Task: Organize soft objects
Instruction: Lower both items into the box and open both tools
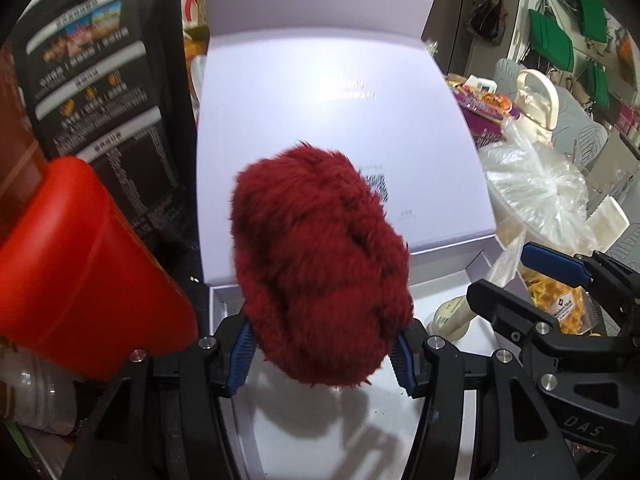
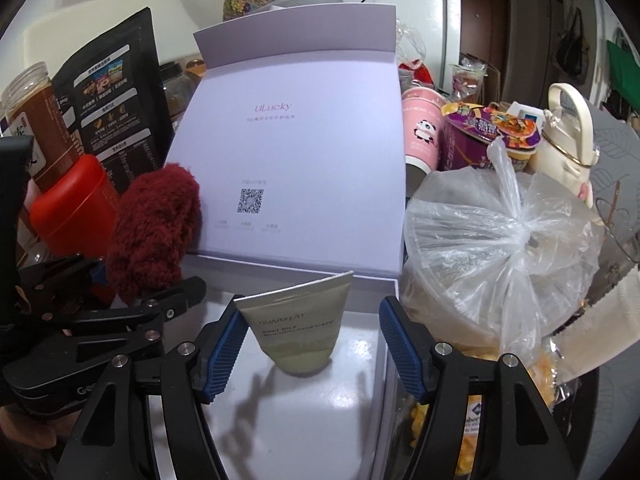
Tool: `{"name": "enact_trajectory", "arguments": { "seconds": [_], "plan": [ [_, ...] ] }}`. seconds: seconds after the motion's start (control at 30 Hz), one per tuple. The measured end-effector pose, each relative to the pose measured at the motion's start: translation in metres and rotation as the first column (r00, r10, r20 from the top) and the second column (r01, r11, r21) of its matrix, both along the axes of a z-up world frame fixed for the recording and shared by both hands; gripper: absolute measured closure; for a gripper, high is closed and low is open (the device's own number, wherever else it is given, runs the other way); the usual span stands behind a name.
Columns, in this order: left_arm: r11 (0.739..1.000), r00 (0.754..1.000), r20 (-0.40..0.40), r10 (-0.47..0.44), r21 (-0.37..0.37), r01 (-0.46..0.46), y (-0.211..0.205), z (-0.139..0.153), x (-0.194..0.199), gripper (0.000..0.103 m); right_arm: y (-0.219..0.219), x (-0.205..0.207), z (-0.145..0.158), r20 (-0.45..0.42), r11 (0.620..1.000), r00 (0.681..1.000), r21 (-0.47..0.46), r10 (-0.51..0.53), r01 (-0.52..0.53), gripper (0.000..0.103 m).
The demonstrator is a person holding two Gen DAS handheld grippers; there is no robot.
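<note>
1. Nearest in the left wrist view: left gripper [image 1: 323,354], black frame with ribbed blue pads, fingers partly spread, both pads against the sides of a dark red, shaggy plush ball [image 1: 320,264], which bulges well past them and hangs over the box floor.
2. Nearest in the right wrist view: right gripper [image 2: 311,346], same build, fingers spread wider; between them a flat cream plastic hand cream tube [image 2: 298,330], crimped end up, brushing the left pad, clear of the right pad.
3. Below both: open pale lilac cardboard gift box [image 2: 376,280], smooth glossy floor, low straight walls, bare room across the middle.
4. Behind: stiff box lid [image 2: 304,148] upright, printed square code near its lower part.
5. Left flank: red plastic canister [image 1: 80,264] close against the box wall.
6. Right flank: crinkled clear plastic bag [image 2: 500,232], knotted, crowding the box edge on the tabletop.
</note>
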State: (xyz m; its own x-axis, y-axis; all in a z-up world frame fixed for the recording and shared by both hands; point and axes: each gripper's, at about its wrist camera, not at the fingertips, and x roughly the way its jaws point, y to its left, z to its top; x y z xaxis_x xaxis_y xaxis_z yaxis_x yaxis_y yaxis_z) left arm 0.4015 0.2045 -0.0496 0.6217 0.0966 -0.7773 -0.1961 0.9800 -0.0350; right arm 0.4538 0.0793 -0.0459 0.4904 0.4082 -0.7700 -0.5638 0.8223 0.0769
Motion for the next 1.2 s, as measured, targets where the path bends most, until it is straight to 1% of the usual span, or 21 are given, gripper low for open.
{"name": "enact_trajectory", "arguments": {
  "seconds": [0.1,0.17,0.23,0.3,0.33,0.53,0.67,0.9,1.2],
  "plan": [
    [1.0,1.0,0.02,-0.003,0.015,0.003,-0.002,0.008,-0.006,0.047,0.0,-0.004,0.004,0.008,1.0,1.0,-0.006,-0.001,0.001,0.035],
    [1.0,0.999,0.032,-0.002,0.017,0.002,-0.002,0.013,-0.013,0.044,0.0,-0.007,0.006,0.014,1.0,1.0,-0.008,-0.001,0.001,0.035],
    [1.0,0.999,0.047,0.01,0.027,-0.011,0.002,0.018,-0.017,0.032,-0.001,-0.01,0.009,0.02,1.0,1.0,-0.01,-0.002,0.002,0.035],
    [0.999,0.998,0.063,0.02,0.033,-0.023,0.006,0.022,-0.023,0.024,-0.002,-0.013,0.013,0.027,1.0,1.0,-0.011,-0.004,0.004,0.035],
    [0.999,0.997,0.069,0.021,0.03,-0.023,0.006,0.023,-0.025,0.023,-0.003,-0.014,0.015,0.031,1.0,0.999,-0.011,-0.006,0.006,0.035],
    [0.999,0.996,0.083,0.021,0.038,-0.025,-0.004,0.029,-0.027,0.023,-0.01,-0.022,0.026,0.044,1.0,0.999,-0.006,-0.017,0.017,0.035],
    [0.999,0.995,0.095,0.015,0.033,-0.018,-0.003,0.036,-0.037,0.023,-0.012,-0.027,0.033,0.051,1.0,0.999,-0.002,-0.02,0.021,0.035],
    [0.999,0.989,0.144,0.025,0.03,-0.03,-0.003,0.057,-0.057,0.023,-0.018,-0.037,0.047,0.075,1.0,0.997,0.008,-0.03,0.03,0.035],
    [1.0,0.98,0.199,0.024,0.015,-0.027,-0.011,0.088,-0.086,0.023,-0.031,-0.061,0.078,0.125,0.999,0.992,0.031,-0.037,0.033,0.035]
  ]
}}
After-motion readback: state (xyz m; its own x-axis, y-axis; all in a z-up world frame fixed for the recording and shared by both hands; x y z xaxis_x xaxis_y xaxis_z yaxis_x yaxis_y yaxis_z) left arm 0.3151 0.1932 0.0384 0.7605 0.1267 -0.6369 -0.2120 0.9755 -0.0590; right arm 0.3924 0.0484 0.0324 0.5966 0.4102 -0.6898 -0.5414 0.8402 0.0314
